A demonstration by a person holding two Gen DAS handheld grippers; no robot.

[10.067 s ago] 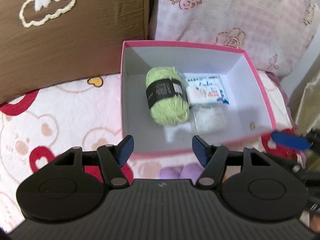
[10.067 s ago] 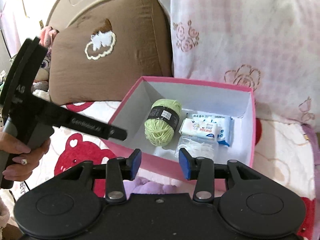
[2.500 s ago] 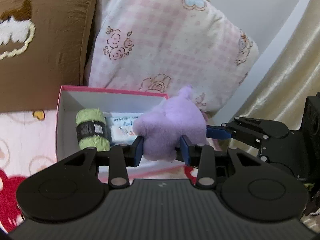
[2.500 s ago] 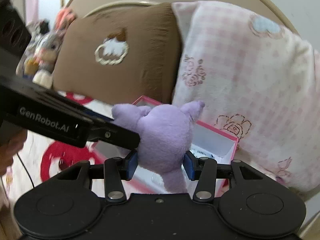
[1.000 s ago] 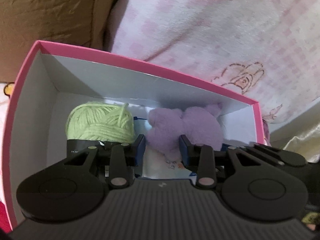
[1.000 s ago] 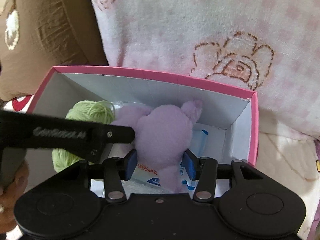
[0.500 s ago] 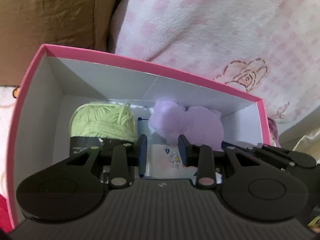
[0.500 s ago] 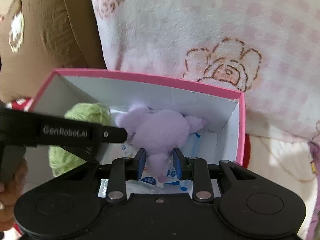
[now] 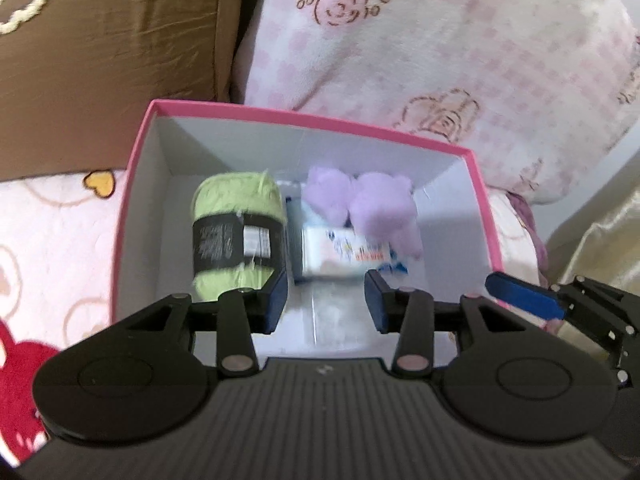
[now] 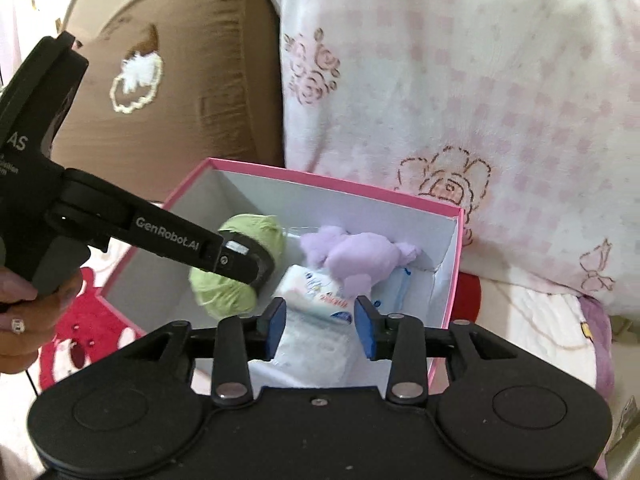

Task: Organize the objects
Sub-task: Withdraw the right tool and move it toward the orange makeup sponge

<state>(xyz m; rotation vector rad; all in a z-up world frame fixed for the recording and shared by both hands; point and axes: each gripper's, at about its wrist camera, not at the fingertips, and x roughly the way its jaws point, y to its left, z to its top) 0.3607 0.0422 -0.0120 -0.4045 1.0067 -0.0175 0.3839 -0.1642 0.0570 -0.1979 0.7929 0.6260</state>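
Pillows back the pink box mid-frame in the left view, purple plush resting inside beyond the left gripper, jaws just parted, empty; the right view's right gripper, likewise, should lift straight clear.

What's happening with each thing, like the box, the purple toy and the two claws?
Pink box: open, no lid on it.
Purple plush toy: inside the box, lying on the packets, let go.
Green yarn ball: inside, on its side, label band on.
Wipes packet: inside, under the toy.
Left claw: open, just widened, empty.
Right claw: open, just widened, empty.
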